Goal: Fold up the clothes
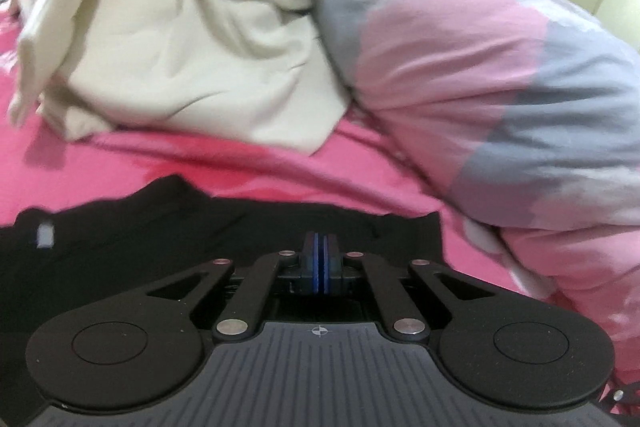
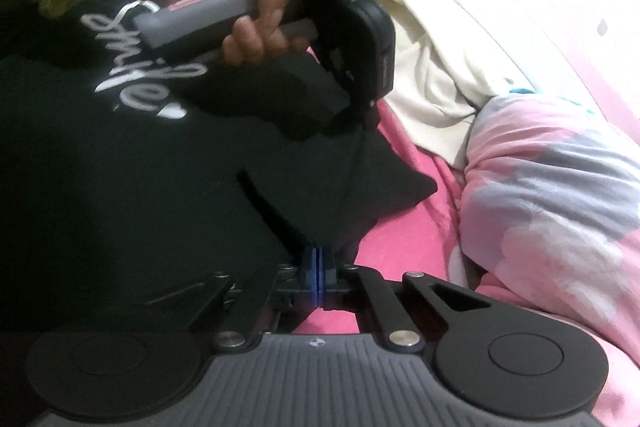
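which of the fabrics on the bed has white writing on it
The black garment, lying on the pink sheet under both grippers. The cream cloth is plain, and the quilt has only pink and grey patches.

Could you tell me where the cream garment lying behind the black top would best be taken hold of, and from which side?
Probably at the loose lower corner of the cream garment, where it tapers to a thin flap on the pink sheet. Come in low from the near side, across the sheet: the rest is a bulky heap, and the quilt crowds its right edge.
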